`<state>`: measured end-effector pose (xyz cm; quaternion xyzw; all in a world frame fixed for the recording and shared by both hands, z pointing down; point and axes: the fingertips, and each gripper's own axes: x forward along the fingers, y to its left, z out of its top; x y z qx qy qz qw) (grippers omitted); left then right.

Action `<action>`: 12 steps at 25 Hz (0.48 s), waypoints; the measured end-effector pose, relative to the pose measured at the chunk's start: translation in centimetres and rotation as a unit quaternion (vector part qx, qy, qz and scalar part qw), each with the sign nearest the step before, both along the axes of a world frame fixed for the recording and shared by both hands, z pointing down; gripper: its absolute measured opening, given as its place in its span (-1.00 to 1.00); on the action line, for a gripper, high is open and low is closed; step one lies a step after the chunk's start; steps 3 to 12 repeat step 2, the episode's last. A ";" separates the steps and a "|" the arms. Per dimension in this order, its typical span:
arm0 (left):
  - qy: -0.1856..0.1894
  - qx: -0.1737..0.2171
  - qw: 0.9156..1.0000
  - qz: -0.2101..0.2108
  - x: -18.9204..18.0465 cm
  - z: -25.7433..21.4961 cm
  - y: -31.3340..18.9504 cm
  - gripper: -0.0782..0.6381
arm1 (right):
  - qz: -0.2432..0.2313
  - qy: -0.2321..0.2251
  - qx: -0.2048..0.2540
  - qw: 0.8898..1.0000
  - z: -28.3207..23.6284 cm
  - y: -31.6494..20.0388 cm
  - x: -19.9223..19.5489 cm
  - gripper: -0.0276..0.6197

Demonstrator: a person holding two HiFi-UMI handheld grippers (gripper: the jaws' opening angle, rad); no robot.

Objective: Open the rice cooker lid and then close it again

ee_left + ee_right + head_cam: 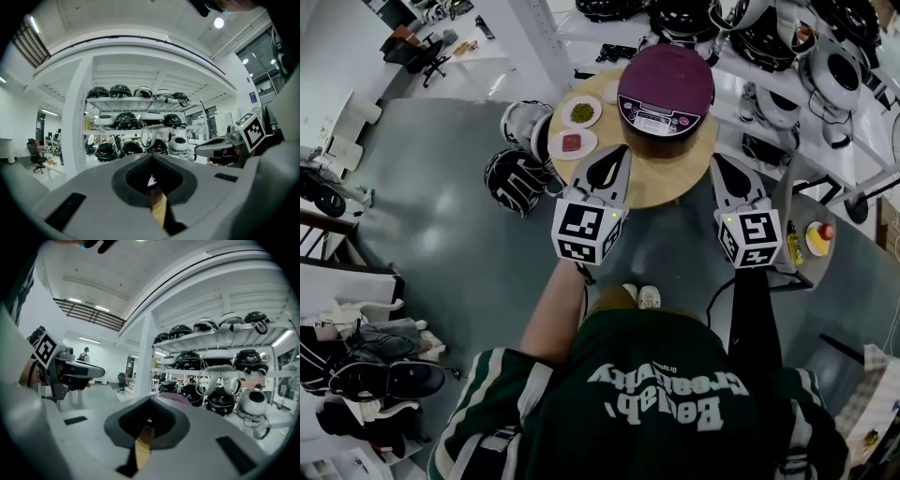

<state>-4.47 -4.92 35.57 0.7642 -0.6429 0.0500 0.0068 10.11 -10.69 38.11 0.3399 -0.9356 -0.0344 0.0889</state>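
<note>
Purple cooker [666, 89], lid shut, is seen at far side of round wood table [675, 183]. L claw [619, 152] and R claw [719, 159] are held closed, empty, at near edge, apart from cooker.

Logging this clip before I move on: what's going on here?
A person stands at a round wooden table with a two-jaw gripper in each hand. The left gripper and right gripper both have their jaws together on nothing and point toward a dark purple rice cooker, without touching it. The cooker's lid is down. Beside it sit a small plate of green food and a small plate of red food.
</note>
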 end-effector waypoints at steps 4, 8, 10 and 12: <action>0.000 -0.001 1.000 0.001 0.1 0.0 0.0 -0.78 | -0.001 0.002 0.000 1.000 0.0 0.0 0.0 -0.91; 0.000 -0.001 1.000 0.001 0.1 0.0 0.0 -0.78 | -0.001 0.002 0.000 1.000 0.0 0.0 0.0 -0.91; 0.000 -0.001 1.000 0.001 0.1 0.0 0.0 -0.78 | -0.001 0.002 0.000 1.000 0.0 0.0 0.0 -0.91; 0.000 -0.001 1.000 0.001 0.1 0.0 0.0 -0.78 | -0.001 0.002 0.000 1.000 0.0 0.0 0.0 -0.91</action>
